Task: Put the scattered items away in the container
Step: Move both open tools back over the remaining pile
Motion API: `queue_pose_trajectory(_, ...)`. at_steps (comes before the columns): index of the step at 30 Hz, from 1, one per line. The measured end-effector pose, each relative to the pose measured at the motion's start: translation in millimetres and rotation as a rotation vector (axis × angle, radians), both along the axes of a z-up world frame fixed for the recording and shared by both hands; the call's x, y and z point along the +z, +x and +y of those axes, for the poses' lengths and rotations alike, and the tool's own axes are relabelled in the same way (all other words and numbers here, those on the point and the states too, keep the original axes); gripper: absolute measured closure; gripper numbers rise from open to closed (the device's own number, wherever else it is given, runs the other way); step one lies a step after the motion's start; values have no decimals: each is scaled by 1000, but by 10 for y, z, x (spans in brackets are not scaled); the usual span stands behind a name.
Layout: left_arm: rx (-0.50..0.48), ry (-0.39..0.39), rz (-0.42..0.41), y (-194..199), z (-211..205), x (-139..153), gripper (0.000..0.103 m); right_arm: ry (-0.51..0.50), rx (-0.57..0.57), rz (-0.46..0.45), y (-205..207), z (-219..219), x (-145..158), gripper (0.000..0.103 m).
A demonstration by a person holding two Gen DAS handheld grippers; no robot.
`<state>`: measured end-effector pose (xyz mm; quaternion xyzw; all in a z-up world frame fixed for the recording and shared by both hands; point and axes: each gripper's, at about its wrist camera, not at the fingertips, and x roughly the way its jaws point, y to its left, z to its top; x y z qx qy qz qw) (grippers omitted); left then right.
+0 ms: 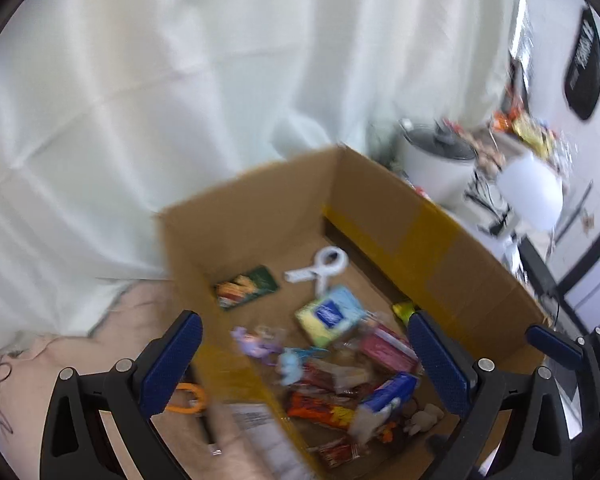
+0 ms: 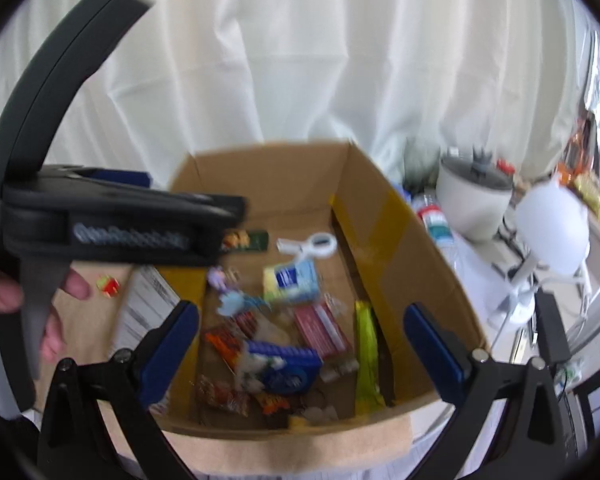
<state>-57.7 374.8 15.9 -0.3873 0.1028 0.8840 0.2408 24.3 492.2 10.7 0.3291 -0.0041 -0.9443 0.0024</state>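
Although both views are smeared by motion blur, you can see that your left gripper (image 1: 304, 364) and your right gripper (image 2: 302, 344) each stand with the blue-padded jaws spread wide and nothing between them, both poised over the open cardboard box (image 2: 384, 216).

The box holds the gathered items. Toward its far wall lie a dark green snack packet (image 1: 247, 287) and a white plastic clip tool with a ring handle (image 1: 320, 266). Near the middle sits a tissue pack with a blue and yellow wrapper (image 1: 331, 315); its dark label is too blurred to read. Closer to the near wall lie a pink packet (image 1: 384, 350), an orange candy wrapper (image 1: 324, 410), a blue and white packet (image 2: 280, 366) and a purple and light-blue toy (image 1: 260, 344). A yellow-green packet (image 2: 366, 356) leans along the right wall.

Outside the box's left wall, a small red and yellow wrapped item (image 2: 108, 285) and an orange-handled tool (image 1: 188, 400) rest on the beige surface. The printed label on the box flap (image 2: 148, 304) cannot be read.
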Motion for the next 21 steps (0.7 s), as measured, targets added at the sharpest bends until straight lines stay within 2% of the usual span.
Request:
queue_pose_trajectory(3,79,-1,59,-41,-558,207,0,-15,27,100,84,-222,275,0)
queue_pose_trajectory(5,145,1,61,-104,-999,248,0,-20,52,148,116,-408,437,0)
queue_pose_trajectory(8,255,-35,42,-225,-1608,150,0,-15,105,208,126,-776,620,0)
queue_pose_trajectory(11,334,-97,23,-272,-2063,-44,0,-29,189,223,91,-1182,691,0)
queue_pose_trajectory(16,391,-94,-45,-263,-2685,-433,0,-75,282,168,-76,-1717,513,0)
queue_pose_trajectory(21,386,-104,-86,-231,-2962,-822,0,-71,302,77,-237,-2058,24,1)
